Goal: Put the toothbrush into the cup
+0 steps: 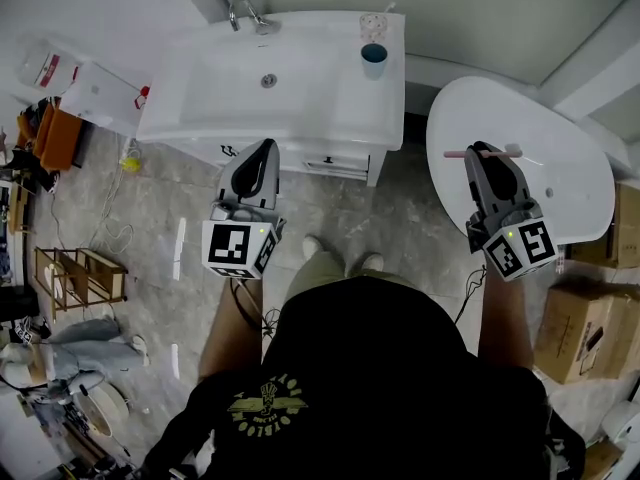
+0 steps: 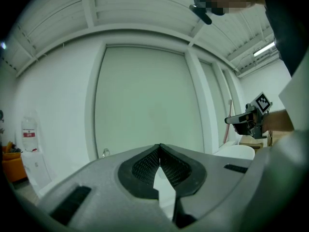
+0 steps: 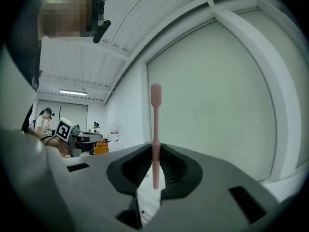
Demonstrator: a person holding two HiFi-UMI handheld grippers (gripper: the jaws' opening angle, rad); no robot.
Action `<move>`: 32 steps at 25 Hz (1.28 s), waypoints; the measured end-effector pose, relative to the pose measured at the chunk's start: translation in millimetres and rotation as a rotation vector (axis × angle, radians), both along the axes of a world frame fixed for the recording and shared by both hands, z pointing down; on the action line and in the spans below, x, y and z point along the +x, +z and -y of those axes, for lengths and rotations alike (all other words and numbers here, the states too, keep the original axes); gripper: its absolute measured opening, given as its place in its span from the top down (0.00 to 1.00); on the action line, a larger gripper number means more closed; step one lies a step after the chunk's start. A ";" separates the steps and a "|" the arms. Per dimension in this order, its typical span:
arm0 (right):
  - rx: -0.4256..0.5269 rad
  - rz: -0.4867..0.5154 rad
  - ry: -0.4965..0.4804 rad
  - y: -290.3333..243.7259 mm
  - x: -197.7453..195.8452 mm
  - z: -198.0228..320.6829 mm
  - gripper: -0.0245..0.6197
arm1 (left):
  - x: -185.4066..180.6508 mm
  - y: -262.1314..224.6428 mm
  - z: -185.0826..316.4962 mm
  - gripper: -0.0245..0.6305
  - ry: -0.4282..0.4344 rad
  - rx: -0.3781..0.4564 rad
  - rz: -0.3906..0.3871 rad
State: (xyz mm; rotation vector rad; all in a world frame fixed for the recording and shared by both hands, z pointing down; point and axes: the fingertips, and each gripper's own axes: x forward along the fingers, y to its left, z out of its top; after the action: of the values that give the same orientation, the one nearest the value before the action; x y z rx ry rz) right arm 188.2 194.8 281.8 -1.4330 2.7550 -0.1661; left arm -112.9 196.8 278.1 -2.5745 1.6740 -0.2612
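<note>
A pink toothbrush (image 1: 455,154) lies crosswise in my right gripper (image 1: 487,153), which is shut on it above a white oval tub (image 1: 560,198). In the right gripper view the toothbrush (image 3: 156,115) stands upright, pinched between the jaws of the right gripper (image 3: 155,151), its head pointing up. A blue cup (image 1: 374,60) stands on the right rim of the white sink top (image 1: 330,98), far to the left of the toothbrush. My left gripper (image 1: 263,150) hovers at the sink's front edge; the left gripper (image 2: 160,153) is shut with nothing in it.
A faucet (image 1: 245,14) stands at the sink's back left and a clear tumbler (image 1: 373,23) stands behind the blue cup. Cardboard boxes (image 1: 575,333) are stacked at the right, a wooden rack (image 1: 75,273) and clutter lie on the floor at the left. The person's shoes (image 1: 340,258) stand before the vanity.
</note>
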 end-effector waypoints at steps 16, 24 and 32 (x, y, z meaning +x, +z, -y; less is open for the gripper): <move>0.024 -0.011 0.054 -6.1 -9.4 36.0 0.88 | 10.5 0.8 57.5 0.95 0.105 0.019 -0.027; -0.028 -0.012 0.098 10.6 -14.9 71.5 0.88 | 6.0 12.8 109.0 0.95 0.156 -0.018 -0.019; -0.052 -0.020 0.112 21.8 -33.3 115.2 0.88 | -6.0 26.3 157.0 0.95 0.174 -0.049 -0.013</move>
State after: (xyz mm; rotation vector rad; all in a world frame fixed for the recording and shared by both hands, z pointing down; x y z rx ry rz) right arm 154.9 79.7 303.7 -1.6047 2.6959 -0.2233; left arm -119.0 39.8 304.4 -2.7416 1.4528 -0.2799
